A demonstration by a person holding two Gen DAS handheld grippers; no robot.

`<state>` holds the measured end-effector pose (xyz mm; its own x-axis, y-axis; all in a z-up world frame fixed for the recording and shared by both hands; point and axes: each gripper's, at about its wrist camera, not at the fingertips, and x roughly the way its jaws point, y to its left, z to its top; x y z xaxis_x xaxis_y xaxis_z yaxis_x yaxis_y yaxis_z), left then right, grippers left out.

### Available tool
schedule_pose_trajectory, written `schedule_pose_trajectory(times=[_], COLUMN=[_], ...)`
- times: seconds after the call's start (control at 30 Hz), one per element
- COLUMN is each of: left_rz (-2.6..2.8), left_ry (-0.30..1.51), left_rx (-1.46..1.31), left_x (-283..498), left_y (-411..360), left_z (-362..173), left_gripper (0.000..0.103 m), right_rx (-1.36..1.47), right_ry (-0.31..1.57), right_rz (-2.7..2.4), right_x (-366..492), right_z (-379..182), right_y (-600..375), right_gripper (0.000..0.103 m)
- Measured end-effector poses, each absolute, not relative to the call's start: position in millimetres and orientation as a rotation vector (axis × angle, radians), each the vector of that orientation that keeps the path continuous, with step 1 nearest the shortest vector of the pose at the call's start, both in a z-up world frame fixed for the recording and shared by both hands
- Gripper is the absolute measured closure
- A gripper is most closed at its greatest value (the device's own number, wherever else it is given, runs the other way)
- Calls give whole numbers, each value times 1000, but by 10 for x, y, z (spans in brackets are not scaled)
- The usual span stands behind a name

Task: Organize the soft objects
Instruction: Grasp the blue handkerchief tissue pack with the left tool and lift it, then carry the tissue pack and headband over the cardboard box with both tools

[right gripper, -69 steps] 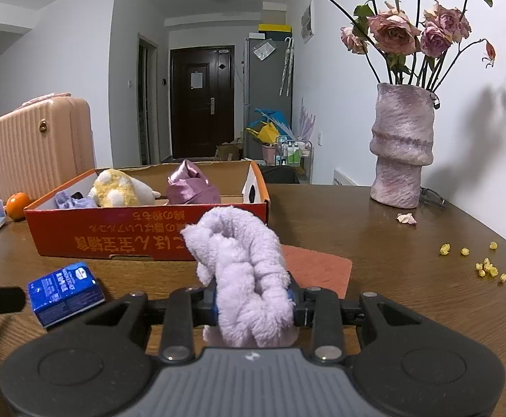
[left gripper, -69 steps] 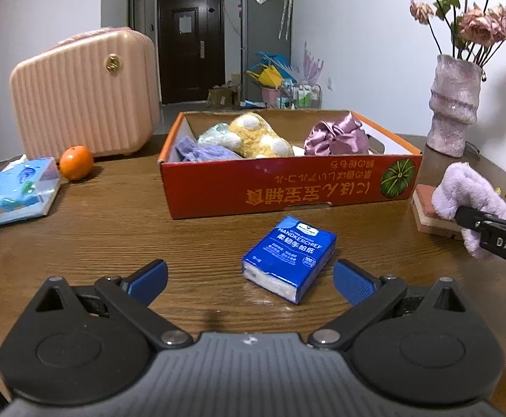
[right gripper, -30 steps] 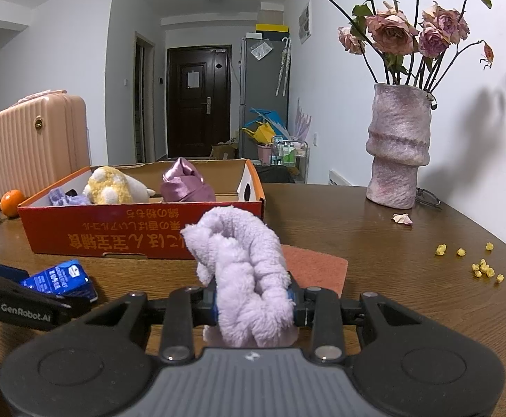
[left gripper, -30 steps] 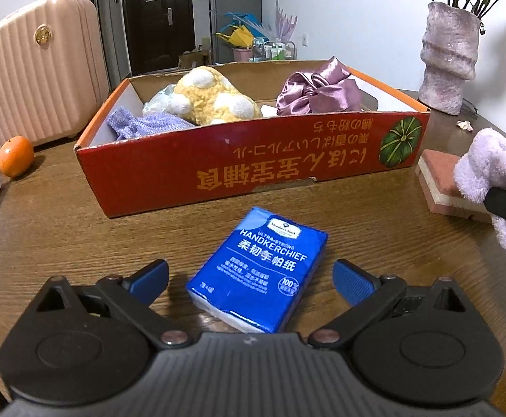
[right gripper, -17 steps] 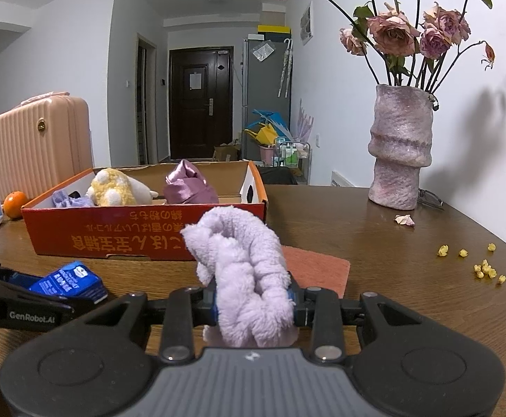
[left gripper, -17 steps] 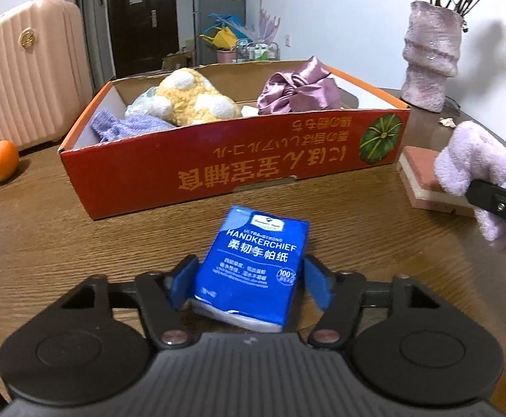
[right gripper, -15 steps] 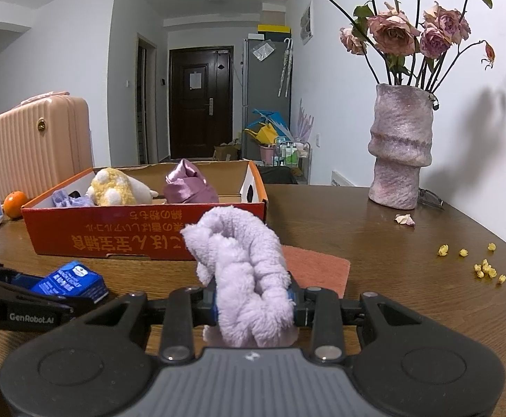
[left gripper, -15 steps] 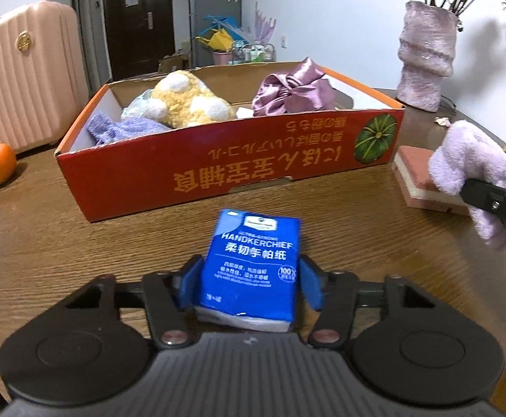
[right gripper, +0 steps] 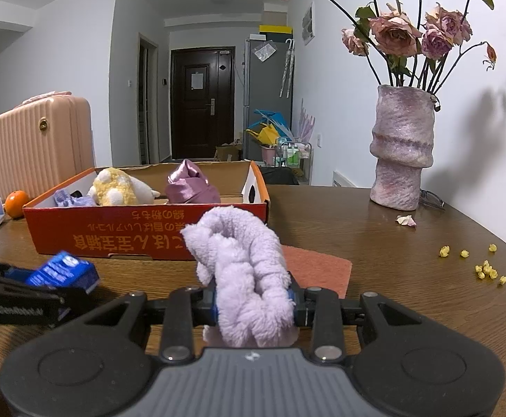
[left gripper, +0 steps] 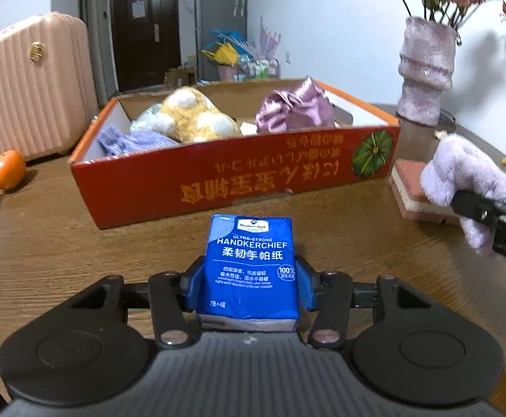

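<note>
Blue handkerchief tissue pack (left gripper: 251, 267) sits clamped in the left gripper (left gripper: 249, 286); the right gripper (right gripper: 253, 300) pinches a fluffy lilac cloth (right gripper: 244, 278). Bare wooden table (left gripper: 79, 243) separates both from the red cardboard box (left gripper: 232, 177). Only the right view shows yellow crumbs (right gripper: 486, 269).
</note>
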<state>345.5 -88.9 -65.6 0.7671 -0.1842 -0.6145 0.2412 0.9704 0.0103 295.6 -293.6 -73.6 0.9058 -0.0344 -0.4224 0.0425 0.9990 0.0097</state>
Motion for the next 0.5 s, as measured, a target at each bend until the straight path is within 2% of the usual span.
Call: schedule_pose_trajectory(times=[0.5], left_rz=[-156], left_ry=[445], left_rx=[20], left_x=[2990], left_y=[-878], left_z=[-240], left_gripper=[51], right_rx=[18], right_ry=[390], right_rz=[-1], right_x=[2868], right_z=[-672], right_y=[-2852], right_gripper=[71])
